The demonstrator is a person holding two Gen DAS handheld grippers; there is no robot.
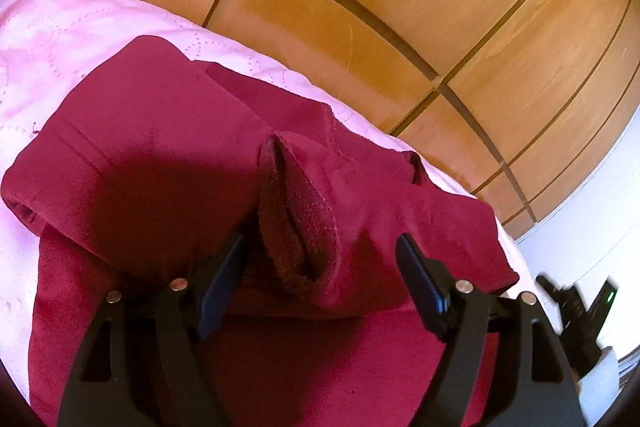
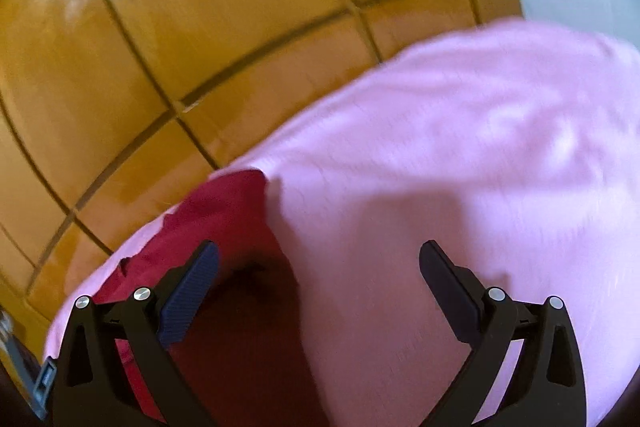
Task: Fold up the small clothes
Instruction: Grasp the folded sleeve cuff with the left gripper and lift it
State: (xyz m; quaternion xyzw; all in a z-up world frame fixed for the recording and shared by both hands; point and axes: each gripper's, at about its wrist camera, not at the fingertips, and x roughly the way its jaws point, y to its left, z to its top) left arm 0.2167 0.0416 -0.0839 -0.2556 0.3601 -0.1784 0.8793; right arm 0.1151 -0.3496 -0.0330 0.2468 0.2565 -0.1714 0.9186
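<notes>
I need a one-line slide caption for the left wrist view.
Open left gripper above a folded dark red garment on a pink bedcover.

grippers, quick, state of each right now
left gripper: open, holding nothing, over the red garment
right gripper: open, holding nothing

The bed (image 1: pixel 80 39) under my work is covered with a pale pink quilted spread, stitched in dotted curving lines that I can see at the upper left of my left wrist view. Directly on it lies the dark red garment (image 1: pixel 160 155), filling the centre and lower part of that frame, with a doubled-over flap standing up in a ridge at the middle. In my right wrist view the pink spread fills the right half of the frame, and the red garment lies at the lower left, its edge resting on the spread.
</notes>
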